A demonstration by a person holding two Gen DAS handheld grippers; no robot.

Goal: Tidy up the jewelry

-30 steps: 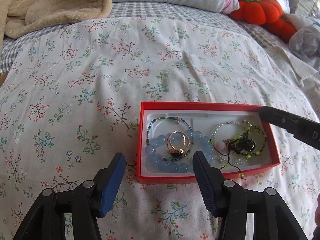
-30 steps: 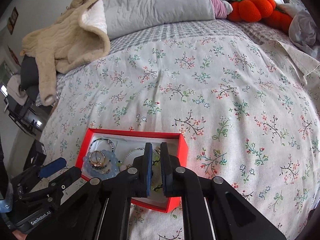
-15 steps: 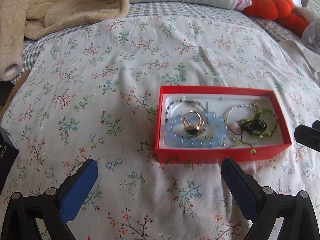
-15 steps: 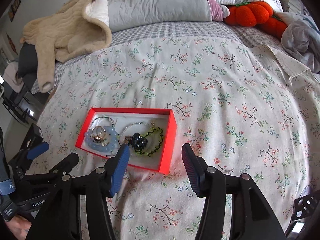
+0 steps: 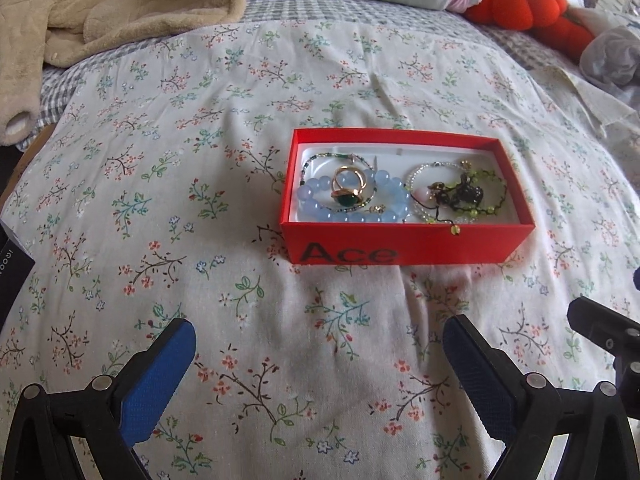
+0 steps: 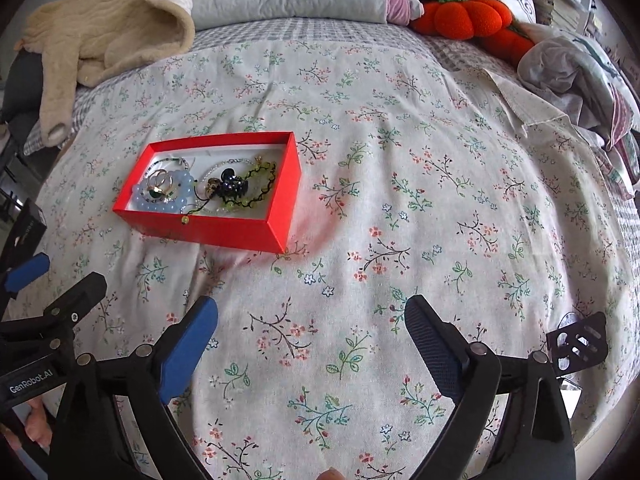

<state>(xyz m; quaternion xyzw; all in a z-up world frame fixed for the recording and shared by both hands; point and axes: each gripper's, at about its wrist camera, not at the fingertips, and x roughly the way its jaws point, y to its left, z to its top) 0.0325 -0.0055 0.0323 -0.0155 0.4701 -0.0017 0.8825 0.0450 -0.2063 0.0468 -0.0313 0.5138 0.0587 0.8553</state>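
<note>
Red cardboard jewelry box (image 5: 404,242) already filled, both empty tongs, left (image 5: 318,354) wide, right (image 6: 312,336) opening, are held clear; closing or removal is judged next.

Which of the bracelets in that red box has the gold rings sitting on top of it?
The pale blue bead bracelet, at the box's left end; the green-and-black one lies at the right end.

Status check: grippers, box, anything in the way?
Left gripper open, empty. Right gripper opening, empty. Jewelry in red box on bed. Path clear.
</note>
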